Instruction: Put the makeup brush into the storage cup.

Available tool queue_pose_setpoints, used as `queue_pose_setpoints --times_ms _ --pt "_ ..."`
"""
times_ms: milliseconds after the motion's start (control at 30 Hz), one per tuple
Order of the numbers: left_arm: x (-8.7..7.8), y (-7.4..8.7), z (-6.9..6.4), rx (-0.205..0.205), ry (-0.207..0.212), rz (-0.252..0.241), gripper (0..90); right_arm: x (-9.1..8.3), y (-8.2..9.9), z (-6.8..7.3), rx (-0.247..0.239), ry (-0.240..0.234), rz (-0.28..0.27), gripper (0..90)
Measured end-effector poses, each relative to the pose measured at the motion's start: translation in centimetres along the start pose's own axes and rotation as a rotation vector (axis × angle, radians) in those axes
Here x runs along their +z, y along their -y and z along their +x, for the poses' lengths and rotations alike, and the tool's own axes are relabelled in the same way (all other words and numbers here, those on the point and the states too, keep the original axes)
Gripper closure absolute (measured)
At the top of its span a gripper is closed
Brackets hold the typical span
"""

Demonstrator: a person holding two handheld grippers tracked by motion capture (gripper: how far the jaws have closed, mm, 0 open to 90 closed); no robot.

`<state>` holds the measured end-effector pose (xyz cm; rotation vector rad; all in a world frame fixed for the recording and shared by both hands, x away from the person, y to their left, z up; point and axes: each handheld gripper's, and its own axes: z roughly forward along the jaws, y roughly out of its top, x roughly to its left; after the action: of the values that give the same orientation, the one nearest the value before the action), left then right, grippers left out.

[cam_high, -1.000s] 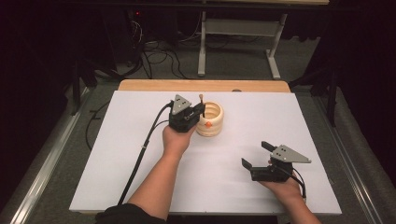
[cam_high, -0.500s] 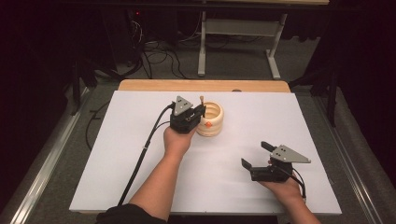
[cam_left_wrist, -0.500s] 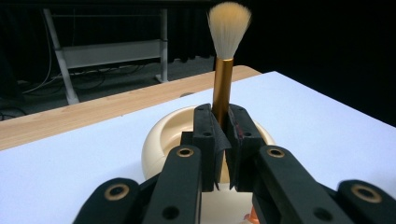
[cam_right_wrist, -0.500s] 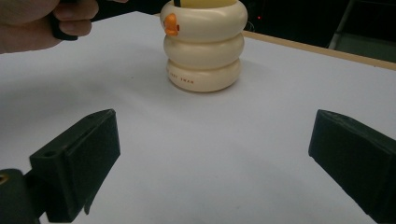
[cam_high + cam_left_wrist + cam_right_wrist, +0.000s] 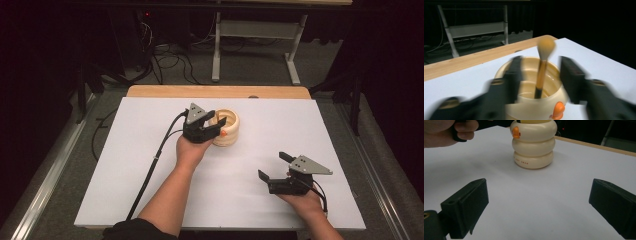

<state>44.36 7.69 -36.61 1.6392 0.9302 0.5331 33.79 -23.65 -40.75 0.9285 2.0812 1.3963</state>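
A cream ringed pot (image 5: 229,134) with an orange knob (image 5: 223,133) stands on the white table top (image 5: 150,150), toward the back middle. A brush (image 5: 541,75) with a tan tuft stands inside the pot (image 5: 524,110). My left gripper (image 5: 218,120) hovers over the pot's left rim. In the left gripper view it (image 5: 541,61) is open, with a blurred jaw on each side of the brush handle and a gap on both sides. My right gripper (image 5: 273,165) rests low at the front right, open and holding nothing. It (image 5: 539,188) faces the pot (image 5: 534,145).
A wooden strip (image 5: 215,91) runs along the table's far edge. Beyond it are a metal frame's legs (image 5: 216,55) and cables on the floor. The left gripper's cable (image 5: 155,160) trails across the table to the front. The hand (image 5: 446,132) on the left gripper appears in the right gripper view.
The brush tip that stuck up above my left gripper in the high view has sunk out of sight there. The left gripper has barely shifted. The right gripper has stayed still.
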Motion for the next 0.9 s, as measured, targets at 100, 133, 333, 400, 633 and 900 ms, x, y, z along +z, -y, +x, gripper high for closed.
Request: queue_pose_setpoints --times_ms 100,133,333,400,633,900 --pt "0.24 -0.01 0.27 -0.041 -0.026 0.032 10.3 0.02 0.00 -0.01 -0.003 0.000 0.000 4.1" --pt "0.30 0.04 0.32 -0.044 -0.038 0.043 6.9 0.02 0.01 -0.01 -0.002 0.000 0.001 4.1" --pt "0.27 0.09 0.35 -0.040 -0.038 0.051 0.0 0.03 0.00 -0.01 -0.004 0.000 0.000 4.1" --pt "0.22 0.03 0.31 -0.039 -0.037 0.044 0.0 0.03 0.00 0.00 -0.003 0.000 -0.002 4.1" --pt "0.13 0.05 0.38 -0.039 -0.029 0.052 0.0 0.05 -0.01 -0.01 -0.007 0.000 -0.003 4.1" --pt "-0.02 -0.02 0.29 -0.040 -0.015 0.051 0.0 0.05 0.00 0.02 -0.005 0.001 -0.001 4.1"
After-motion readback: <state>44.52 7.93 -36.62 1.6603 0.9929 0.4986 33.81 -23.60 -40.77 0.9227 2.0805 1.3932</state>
